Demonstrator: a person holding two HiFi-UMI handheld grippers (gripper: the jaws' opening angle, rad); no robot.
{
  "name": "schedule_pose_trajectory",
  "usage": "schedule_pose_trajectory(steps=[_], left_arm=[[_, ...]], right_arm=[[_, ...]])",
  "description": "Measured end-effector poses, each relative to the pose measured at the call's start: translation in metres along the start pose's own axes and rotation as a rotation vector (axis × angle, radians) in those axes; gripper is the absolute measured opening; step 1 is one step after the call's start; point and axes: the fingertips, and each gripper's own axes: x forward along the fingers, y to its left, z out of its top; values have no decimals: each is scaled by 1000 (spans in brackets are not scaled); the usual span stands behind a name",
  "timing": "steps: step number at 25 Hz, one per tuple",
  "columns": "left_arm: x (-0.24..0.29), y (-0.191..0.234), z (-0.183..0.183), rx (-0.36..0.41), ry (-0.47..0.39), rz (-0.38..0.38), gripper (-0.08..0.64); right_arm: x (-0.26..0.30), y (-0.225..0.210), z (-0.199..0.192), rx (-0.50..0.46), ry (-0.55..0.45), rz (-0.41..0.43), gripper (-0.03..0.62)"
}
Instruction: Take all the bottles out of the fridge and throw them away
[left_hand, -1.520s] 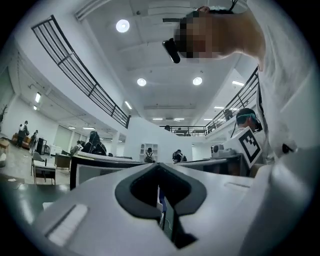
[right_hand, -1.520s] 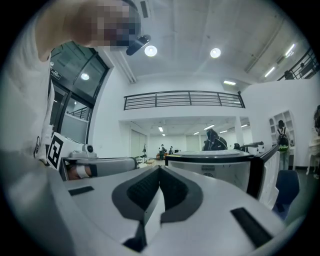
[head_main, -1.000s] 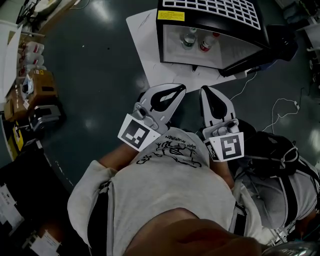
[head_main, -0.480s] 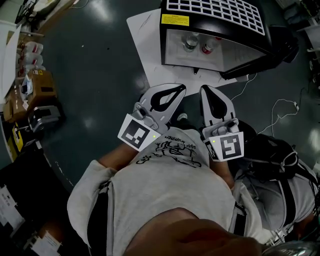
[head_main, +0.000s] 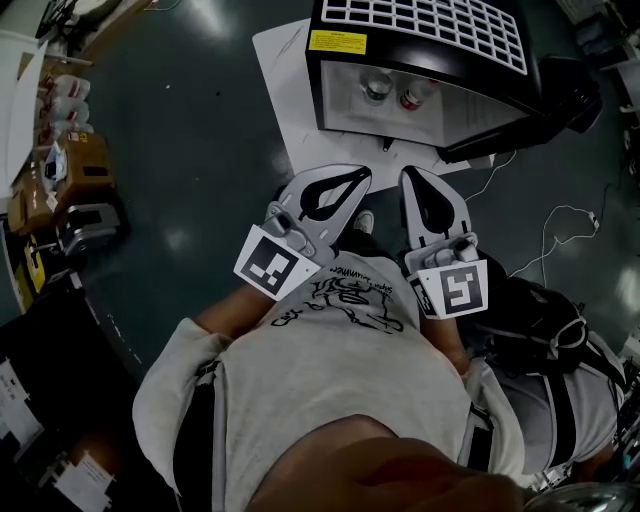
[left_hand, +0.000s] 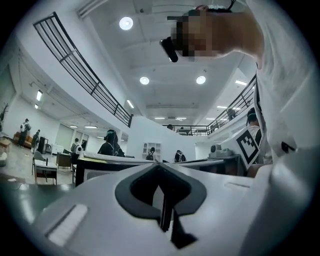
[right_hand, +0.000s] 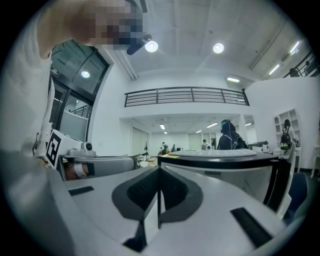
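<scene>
A black mini fridge (head_main: 420, 30) stands on the floor ahead of me, its door (head_main: 520, 125) swung open to the right. Two bottles stand inside, one with a pale cap (head_main: 377, 90) and one with a red cap (head_main: 410, 98). My left gripper (head_main: 354, 176) and right gripper (head_main: 411, 181) are held side by side close to my chest, short of the fridge. Both point towards it. Both are shut with nothing between the jaws, as the left gripper view (left_hand: 159, 167) and the right gripper view (right_hand: 159, 170) also show. The fridge (right_hand: 220, 159) rises just beyond the right jaws.
A white sheet (head_main: 285, 75) lies under the fridge. Cables (head_main: 560, 215) trail over the dark floor at the right, next to a black bag (head_main: 535, 305). Boxes and clutter (head_main: 75, 175) line the left edge. Several people stand far off in the hall (left_hand: 110, 145).
The head view has shifted a little, so the fridge sits slightly more to the left. Both grippers stay shut in the same place by my chest.
</scene>
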Motion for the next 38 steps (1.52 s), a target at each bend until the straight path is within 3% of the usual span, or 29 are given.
schedule_pose_trajectory(steps=[18, 27, 38], left_arm=[[74, -3, -12, 10, 18, 110, 8], [80, 11, -18, 26, 31, 144, 8], [77, 29, -23, 33, 36, 116, 9]], right_arm=[[-6, -78, -9, 12, -8, 74, 6], [7, -83, -18, 5, 7, 90, 6], [28, -74, -24, -11, -1, 67, 6]])
